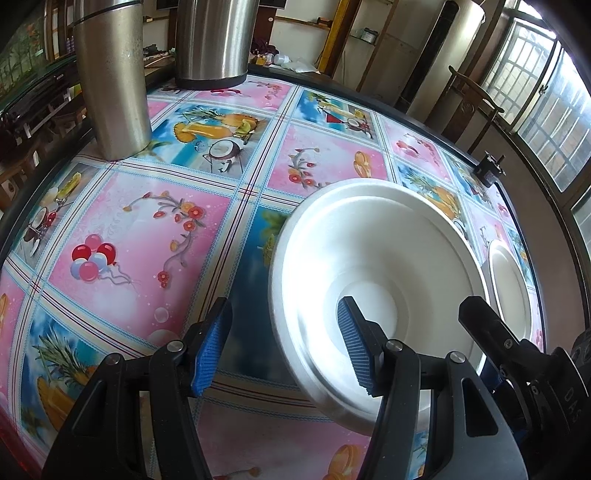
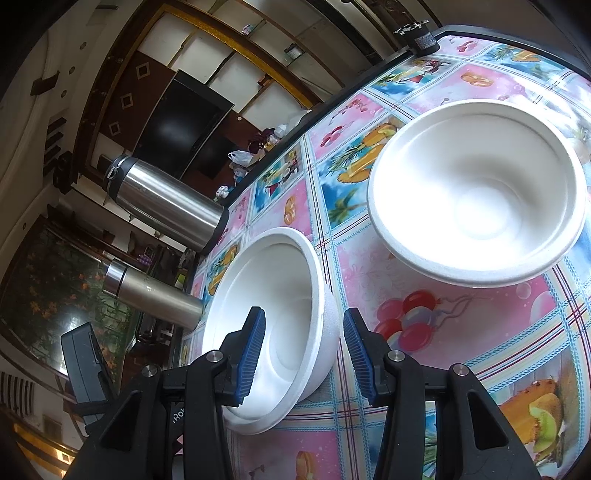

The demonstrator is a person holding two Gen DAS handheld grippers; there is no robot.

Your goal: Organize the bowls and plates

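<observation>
left gripper (image 1: 286, 345) jaws apart, right gripper (image 2: 304, 352) jaws apart

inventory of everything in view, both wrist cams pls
foam bowl: 1, white, nearer one, its rim between the open jaws of both grippers
second foam bowl: 1, white, on the tablecloth beyond the first
steel flasks: 2, silver, large one and slimmer one at the far table edge
small black device: 1, black, far table edge
tablecloth: 1, pink and blue fruit and balloon print, covers the table
wooden chair: 1, dark, beyond the table by the windows
left gripper: 1, black with blue pads, open
right gripper: 1, black with blue pads, open
</observation>
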